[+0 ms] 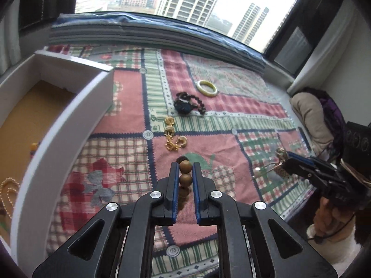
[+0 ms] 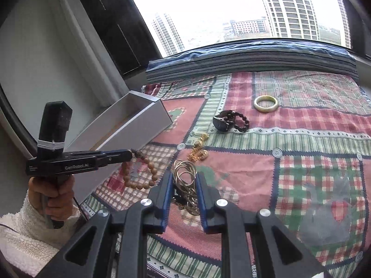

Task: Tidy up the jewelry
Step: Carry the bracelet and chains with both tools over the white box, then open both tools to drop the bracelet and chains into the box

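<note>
My left gripper (image 1: 185,169) is shut on a brown wooden bead bracelet (image 1: 185,179); in the right wrist view the left gripper (image 2: 129,154) holds the bracelet (image 2: 141,173) hanging above the cloth beside the white box (image 2: 129,127). My right gripper (image 2: 184,180) is shut on a bunch of thin gold bangles (image 2: 185,178); in the left wrist view the right gripper (image 1: 284,164) holds the bangles (image 1: 279,162) at the right. A pale jade bangle (image 1: 206,88), a black watch with a dark bead bracelet (image 1: 185,104) and gold chain pieces (image 1: 172,136) lie on the patchwork cloth.
The open white box (image 1: 69,120) stands at the left, holding a pearl string (image 1: 9,192) and a small yellow piece (image 1: 34,146). A folded grey mat (image 1: 162,34) lies along the window. A beige cushion (image 1: 310,115) sits at the right edge.
</note>
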`<state>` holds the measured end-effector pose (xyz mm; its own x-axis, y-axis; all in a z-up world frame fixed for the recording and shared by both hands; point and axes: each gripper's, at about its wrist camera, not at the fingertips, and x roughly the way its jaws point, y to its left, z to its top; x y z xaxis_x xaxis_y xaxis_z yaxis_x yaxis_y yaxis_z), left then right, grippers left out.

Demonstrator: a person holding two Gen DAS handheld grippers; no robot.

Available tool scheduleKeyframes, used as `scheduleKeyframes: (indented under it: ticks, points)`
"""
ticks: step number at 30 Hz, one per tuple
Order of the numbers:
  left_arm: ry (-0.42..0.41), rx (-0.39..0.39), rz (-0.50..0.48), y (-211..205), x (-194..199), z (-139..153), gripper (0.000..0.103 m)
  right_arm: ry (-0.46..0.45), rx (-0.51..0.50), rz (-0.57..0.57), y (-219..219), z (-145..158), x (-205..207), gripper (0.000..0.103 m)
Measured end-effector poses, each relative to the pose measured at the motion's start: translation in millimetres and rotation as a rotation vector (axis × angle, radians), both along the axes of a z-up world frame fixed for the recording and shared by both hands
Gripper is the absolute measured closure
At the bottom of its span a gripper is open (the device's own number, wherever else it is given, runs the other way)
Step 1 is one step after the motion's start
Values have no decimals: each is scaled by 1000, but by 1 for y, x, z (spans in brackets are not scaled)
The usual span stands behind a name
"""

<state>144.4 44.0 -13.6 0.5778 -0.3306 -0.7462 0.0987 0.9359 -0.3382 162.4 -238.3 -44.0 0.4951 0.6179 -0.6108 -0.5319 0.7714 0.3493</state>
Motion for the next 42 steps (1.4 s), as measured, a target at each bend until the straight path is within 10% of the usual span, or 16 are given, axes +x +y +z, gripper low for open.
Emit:
scheduleKeyframes:
  ticks: [10, 19, 30, 31, 34, 42]
  points:
    - [-107, 64, 355, 150, -60, 68, 94, -62, 26, 278, 147, 59, 21, 82]
    - [19, 100, 527, 236, -42, 10, 94, -19, 23, 391, 288, 63, 60, 82]
    - [105, 152, 549, 250, -7, -37, 92, 16, -219, 365, 370, 0, 126, 80]
    - [107, 169, 552, 250, -4, -38, 88, 15, -231, 359, 372, -2, 130, 78]
    - [92, 215, 573, 248, -3, -36, 45, -15, -200, 321, 365, 4, 131, 29]
    - [-35, 271, 557, 212, -36, -4, 18, -201, -213, 208, 312, 44, 93, 21]
